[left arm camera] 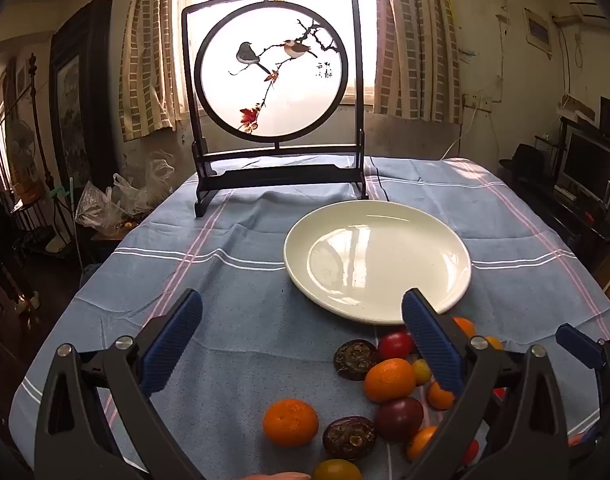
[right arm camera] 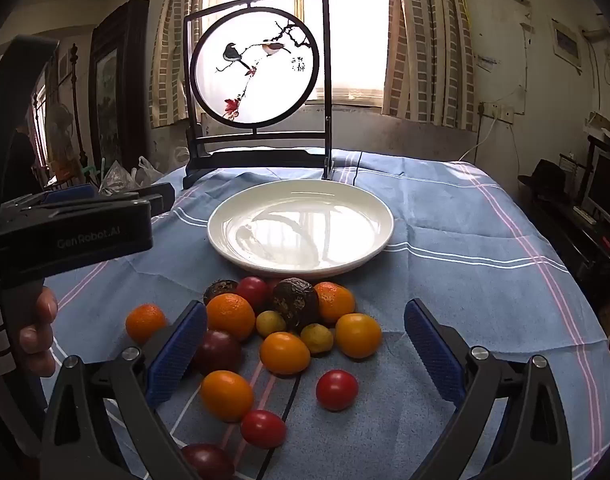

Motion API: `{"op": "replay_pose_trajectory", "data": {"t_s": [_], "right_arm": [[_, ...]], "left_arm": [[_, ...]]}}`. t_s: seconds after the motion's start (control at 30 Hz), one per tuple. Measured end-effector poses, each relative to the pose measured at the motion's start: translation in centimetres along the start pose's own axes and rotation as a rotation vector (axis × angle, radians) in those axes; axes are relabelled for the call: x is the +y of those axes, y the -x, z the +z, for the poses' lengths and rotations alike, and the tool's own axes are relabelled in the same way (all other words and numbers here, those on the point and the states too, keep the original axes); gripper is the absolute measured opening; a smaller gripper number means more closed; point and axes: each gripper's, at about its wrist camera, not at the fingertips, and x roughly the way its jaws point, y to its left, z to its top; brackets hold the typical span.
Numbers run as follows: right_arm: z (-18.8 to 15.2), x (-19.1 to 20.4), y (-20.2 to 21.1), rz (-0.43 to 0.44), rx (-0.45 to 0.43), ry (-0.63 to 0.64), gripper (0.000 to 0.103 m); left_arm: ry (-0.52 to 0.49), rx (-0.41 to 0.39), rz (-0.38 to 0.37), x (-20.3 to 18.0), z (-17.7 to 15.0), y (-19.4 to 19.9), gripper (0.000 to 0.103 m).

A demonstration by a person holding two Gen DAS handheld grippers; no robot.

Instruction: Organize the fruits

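I've got a table under a blue striped cloth (right arm camera: 445, 240) filling both views. At the far edge stands a dark-framed bird screen (right arm camera: 257, 68), backlit by the window behind it.

White plate (right arm camera: 301, 224) sits mid-table, bare, just beyond the fruit. From the left wrist view it's right of centre (left arm camera: 377, 258).

Fruit pile (right arm camera: 289, 328) lies on the cloth on the near side of the plate, the farthest pieces just short of its rim. Nothing is on the plate. Mix as I read it: oranges, e.g. one at the left of the pile (right arm camera: 230, 316); two dark wrinkled fruits, the bigger one (right arm camera: 295, 302) at the far side; dark purple round ones; red tomatoes, one lying apart at near right (right arm camera: 337, 390); a few small yellow ones in the middle.

Left gripper (left arm camera: 301, 344): fingers spread wide, nothing between the pads, hovering over bare cloth left of the pile. One orange (left arm camera: 291, 422) sits loose near its centre line, not touched. I can see this tool's body from the right wrist view too, at far left, with the person's hand (right arm camera: 37, 332) on the handle.

Right gripper (right arm camera: 305, 350): fingers fully apart, released, hovering above the pile. Fruit shows between the fingers, but the pads touch none that I can confirm.
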Motion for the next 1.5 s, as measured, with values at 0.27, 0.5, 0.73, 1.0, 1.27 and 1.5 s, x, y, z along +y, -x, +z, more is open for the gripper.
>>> {"op": "replay_pose_trajectory", "data": {"t_s": [0.27, 0.5, 0.73, 1.0, 1.27, 1.5], "right_arm": [[0.0, 0.1, -0.1, 0.005, 0.009, 0.004, 0.099], [-0.2, 0.4, -0.2, 0.002, 0.011, 0.010, 0.099], [-0.1, 0.2, -0.2, 0.006, 0.013, 0.008, 0.099], [-0.2, 0.3, -0.3, 0.006, 0.016, 0.006, 0.099], [-0.4, 0.3, -0.5, 0.009, 0.018, 0.006, 0.099], [-0.5, 0.3, -0.6, 0.011, 0.020, 0.003, 0.099]], "left_arm": [[0.005, -0.006, -0.008, 0.0, 0.6, 0.7, 0.098], [0.000, -0.011, -0.012, -0.7, 0.5, 1.1, 0.098], [0.017, 0.010, -0.004, 0.3, 0.2, -0.2, 0.098], [0.019, 0.018, -0.006, 0.5, 0.0, -0.5, 0.098], [0.016, 0.019, -0.007, 0.3, 0.0, -0.4, 0.098], [0.015, 0.020, -0.007, 0.3, -0.1, -0.4, 0.098]]}}
